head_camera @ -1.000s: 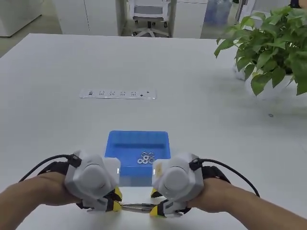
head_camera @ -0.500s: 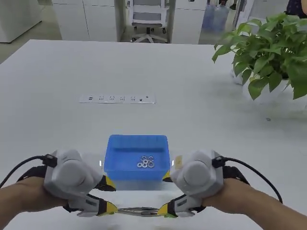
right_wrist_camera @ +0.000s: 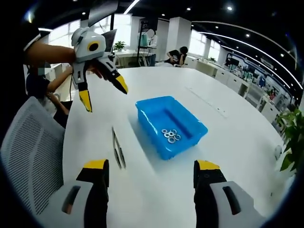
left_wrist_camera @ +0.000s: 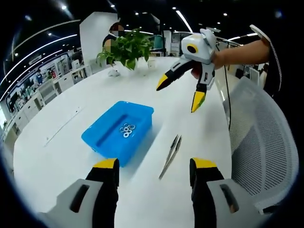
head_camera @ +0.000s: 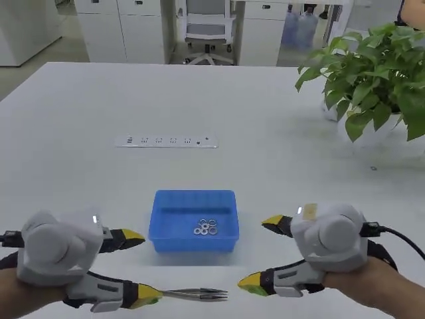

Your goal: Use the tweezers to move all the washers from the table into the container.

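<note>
We see the left gripper [head_camera: 150, 266] and right gripper [head_camera: 252, 252] agape, empty. Slim metal tweezers [head_camera: 196, 293] lie on the white table [head_camera: 279, 126] between them. Small metal washers [head_camera: 205, 228] sit in the blue plastic container [head_camera: 159, 229].

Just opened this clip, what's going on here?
A person at a white table holds a two-jaw gripper in each hand. The left gripper and the right gripper are both open and hold nothing. The tweezers lie flat on the table between them, on the person's side of the blue container. A small cluster of washers sits inside the container, and none can be seen loose on the table, so the moving looks done.
</note>
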The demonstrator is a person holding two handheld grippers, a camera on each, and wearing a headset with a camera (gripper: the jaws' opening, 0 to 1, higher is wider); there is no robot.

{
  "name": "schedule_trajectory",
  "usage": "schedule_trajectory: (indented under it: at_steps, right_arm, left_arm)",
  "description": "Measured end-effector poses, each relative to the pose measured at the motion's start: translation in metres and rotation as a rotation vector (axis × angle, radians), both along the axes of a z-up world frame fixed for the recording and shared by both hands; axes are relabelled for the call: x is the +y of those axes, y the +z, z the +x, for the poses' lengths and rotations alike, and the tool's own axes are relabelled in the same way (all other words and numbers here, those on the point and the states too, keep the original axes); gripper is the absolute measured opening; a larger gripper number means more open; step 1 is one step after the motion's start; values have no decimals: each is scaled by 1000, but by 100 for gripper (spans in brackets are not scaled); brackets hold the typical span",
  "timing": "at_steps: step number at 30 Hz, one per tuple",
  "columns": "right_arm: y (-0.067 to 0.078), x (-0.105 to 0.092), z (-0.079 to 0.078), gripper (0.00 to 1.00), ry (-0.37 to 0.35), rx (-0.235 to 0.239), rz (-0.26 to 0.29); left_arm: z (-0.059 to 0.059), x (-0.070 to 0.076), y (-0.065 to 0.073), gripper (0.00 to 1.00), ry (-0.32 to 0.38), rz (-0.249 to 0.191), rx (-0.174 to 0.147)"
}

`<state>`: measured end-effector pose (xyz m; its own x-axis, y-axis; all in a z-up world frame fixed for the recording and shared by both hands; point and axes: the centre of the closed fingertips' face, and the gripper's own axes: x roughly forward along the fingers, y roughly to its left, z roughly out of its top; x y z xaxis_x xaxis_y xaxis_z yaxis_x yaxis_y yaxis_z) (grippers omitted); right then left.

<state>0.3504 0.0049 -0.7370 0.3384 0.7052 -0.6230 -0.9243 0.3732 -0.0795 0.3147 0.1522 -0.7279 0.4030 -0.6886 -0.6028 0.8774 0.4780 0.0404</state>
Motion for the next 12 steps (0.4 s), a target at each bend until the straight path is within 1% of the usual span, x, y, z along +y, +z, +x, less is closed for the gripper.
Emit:
schedule_trajectory:
  at_steps: [3, 5, 7, 9, 11, 12]
  right_arm:
    - [2, -4, -2, 78, -11, -1, 6]
    - [2, -7, -2, 80, -22, 3, 15]
    - [2, -10, -2, 83, -35, 5, 19]
    - [2, -12, -3, 87, -47, 2, 26]
    - [2, -13, -4, 89, -48, 1, 29]
    - [4, -12, -5, 92, -49, 1, 43]
  left_arm:
    - [4, 2, 6, 76, 35, -21, -13]
    - [6, 2, 9, 81, 48, -29, -14]
    - [9, 2, 11, 83, 53, -36, -23]
    - [10, 0, 12, 84, 54, -43, -23]
    - [10, -4, 15, 89, 58, -53, -24]
    - [10, -5, 16, 91, 60, -59, -25]
